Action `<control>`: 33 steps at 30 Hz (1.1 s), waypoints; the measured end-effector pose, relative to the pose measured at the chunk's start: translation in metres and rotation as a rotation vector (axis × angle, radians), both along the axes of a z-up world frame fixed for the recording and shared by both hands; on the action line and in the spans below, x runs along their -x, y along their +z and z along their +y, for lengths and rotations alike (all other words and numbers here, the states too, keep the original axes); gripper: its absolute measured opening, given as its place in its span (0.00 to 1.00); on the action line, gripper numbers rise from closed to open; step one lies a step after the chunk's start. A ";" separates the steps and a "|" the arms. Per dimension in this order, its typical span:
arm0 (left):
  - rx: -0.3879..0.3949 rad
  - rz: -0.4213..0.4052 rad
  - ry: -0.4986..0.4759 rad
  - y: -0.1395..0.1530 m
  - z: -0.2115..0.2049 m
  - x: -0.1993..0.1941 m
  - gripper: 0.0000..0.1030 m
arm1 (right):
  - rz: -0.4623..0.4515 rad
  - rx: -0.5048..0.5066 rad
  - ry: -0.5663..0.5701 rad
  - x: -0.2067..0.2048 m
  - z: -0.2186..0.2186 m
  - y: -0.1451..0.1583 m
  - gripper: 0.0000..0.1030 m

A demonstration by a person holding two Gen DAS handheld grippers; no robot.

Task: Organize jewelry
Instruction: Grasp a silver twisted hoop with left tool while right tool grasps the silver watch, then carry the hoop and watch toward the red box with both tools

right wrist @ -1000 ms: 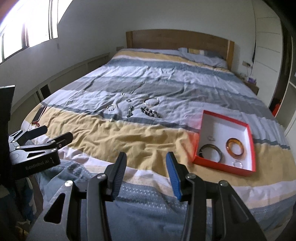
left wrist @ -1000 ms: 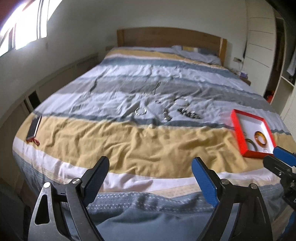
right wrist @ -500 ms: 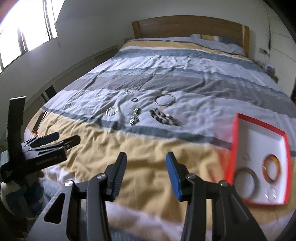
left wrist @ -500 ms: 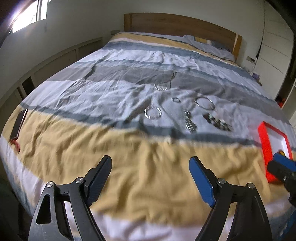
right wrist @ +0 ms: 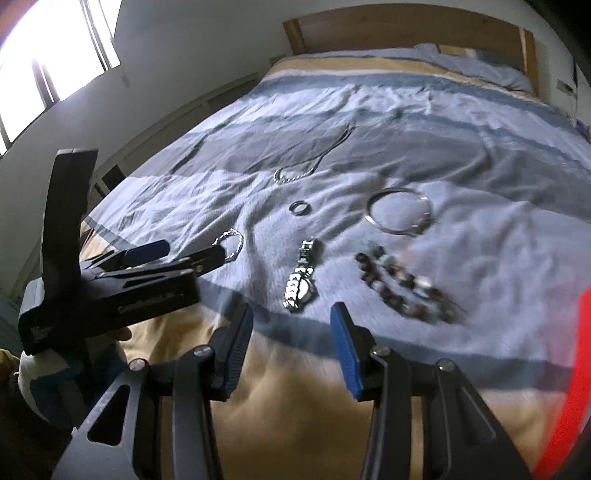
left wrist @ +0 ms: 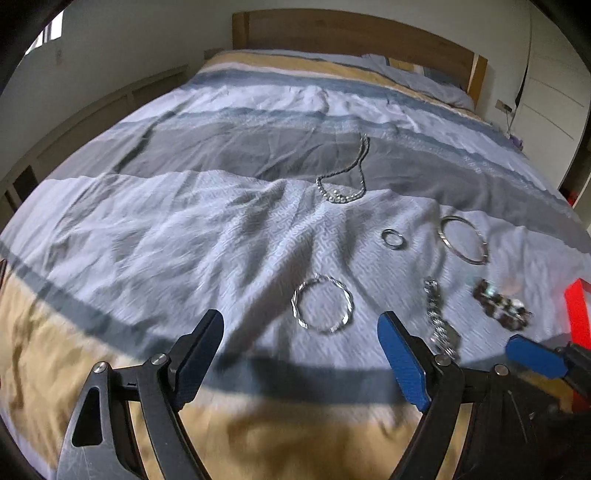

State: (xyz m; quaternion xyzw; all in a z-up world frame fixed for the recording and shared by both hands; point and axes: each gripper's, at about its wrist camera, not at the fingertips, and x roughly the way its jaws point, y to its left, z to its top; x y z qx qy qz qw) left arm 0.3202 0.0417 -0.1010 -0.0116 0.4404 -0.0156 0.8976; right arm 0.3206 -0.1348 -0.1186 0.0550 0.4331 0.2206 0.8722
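Left wrist view looks down over a bed covered by a wrinkled quilt (left wrist: 184, 229) in grey, pale blue and mustard-yellow bands, with a wooden headboard (left wrist: 351, 33) at the far end. The left gripper (left wrist: 301, 332) hangs above the quilt with its black and blue jaws standing wide apart and nothing between them. Just beyond its tips lies a twisted silver bangle (left wrist: 322, 304). Further off sit a small silver ring (left wrist: 393, 239) and a large thin silver hoop bangle (left wrist: 464, 239), well apart from each other. A silver chain necklace (left wrist: 347, 177) lies still further up, across the edge of the dark grey band. To the right rest a silver metal-link wristwatch (left wrist: 439, 317) and, beside it, a blurred dark beaded bracelet (left wrist: 500, 302). One edge of a red box (left wrist: 578, 314) shows at the right border.

From the right wrist camera, the right gripper (right wrist: 291, 328) has its jaws partly apart and empty, above the yellow band. The wristwatch (right wrist: 301, 280) lies just past its tips, the beaded bracelet (right wrist: 402, 284) to the right of it, the hoop bangle (right wrist: 399, 214) beyond. The left gripper (right wrist: 184, 254) appears at the left, its tips overlapping the twisted bangle (right wrist: 231, 245) in this view; contact cannot be judged. A red blur (right wrist: 569, 391) fills the lower right corner.
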 end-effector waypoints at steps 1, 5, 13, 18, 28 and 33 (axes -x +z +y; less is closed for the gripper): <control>-0.005 0.007 -0.006 -0.004 -0.001 -0.005 0.81 | 0.011 -0.002 0.001 -0.006 0.003 -0.006 0.40; -0.005 0.045 -0.021 -0.024 -0.002 -0.019 0.74 | 0.035 0.009 -0.003 -0.020 0.009 -0.022 0.31; -0.020 0.030 -0.049 -0.032 -0.006 -0.023 0.65 | 0.051 0.015 0.012 -0.036 0.016 -0.037 0.22; -0.011 0.015 -0.086 -0.026 -0.010 -0.018 0.37 | 0.041 -0.027 0.012 -0.030 0.010 -0.031 0.21; 0.053 0.023 -0.094 -0.007 -0.003 0.012 0.36 | 0.018 -0.087 -0.002 0.000 -0.002 -0.006 0.21; 0.057 0.015 -0.100 0.009 -0.009 0.036 0.36 | -0.002 -0.111 -0.013 0.022 -0.010 0.018 0.21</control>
